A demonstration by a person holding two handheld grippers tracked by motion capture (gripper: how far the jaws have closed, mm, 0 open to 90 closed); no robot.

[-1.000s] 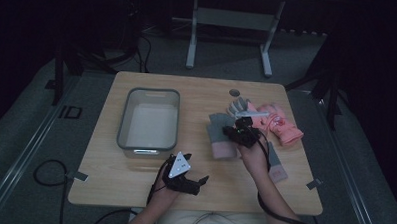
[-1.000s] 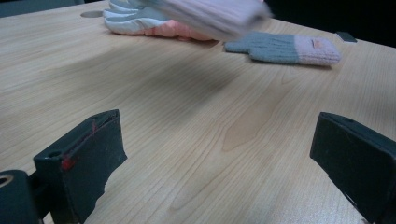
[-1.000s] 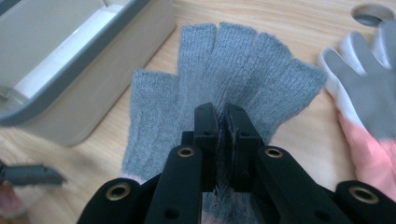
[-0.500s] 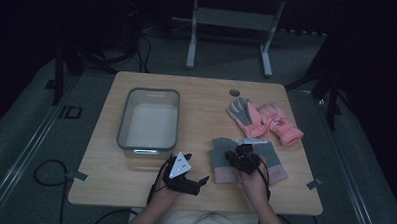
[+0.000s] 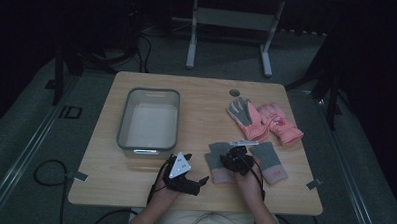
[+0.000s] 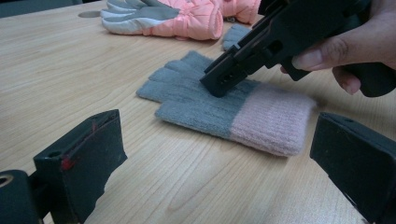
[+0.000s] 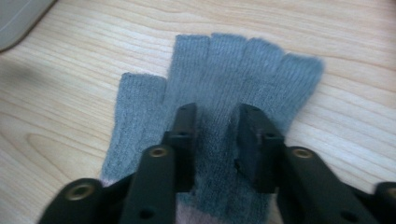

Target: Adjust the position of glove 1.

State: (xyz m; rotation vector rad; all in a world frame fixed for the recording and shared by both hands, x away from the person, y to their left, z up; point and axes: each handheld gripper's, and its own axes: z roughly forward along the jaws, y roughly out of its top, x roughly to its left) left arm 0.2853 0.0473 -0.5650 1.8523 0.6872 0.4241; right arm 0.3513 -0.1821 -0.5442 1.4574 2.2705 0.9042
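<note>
A grey knit glove point(image 5: 215, 161) point(image 7: 243, 65) with a pink cuff lies flat on the table near the front edge. My right gripper point(image 5: 233, 161) point(image 7: 215, 116) points down with its tips on the glove's palm. Its jaws have just been opening, and a narrow gap of smooth fabric shows between them with nothing pinched. The matching glove point(image 5: 269, 162) lies just to the right of that hand. My left gripper point(image 5: 200, 182) point(image 6: 217, 172) rests low on the table, open wide, facing the glove point(image 6: 210, 105) and the right gripper point(image 6: 219, 84).
A pair of pink and grey padded gloves point(image 5: 269, 119) point(image 6: 187, 18) lies at the back right. A clear grey-rimmed bin point(image 5: 149, 93) stands on the left half of the table. A round hole point(image 5: 234, 93) sits near the table's far edge.
My right gripper has come from beside the pink gloves toward the front edge with the grey glove, then lowered it. The glove now lies flat and the jaws have parted. The left gripper stayed put.
</note>
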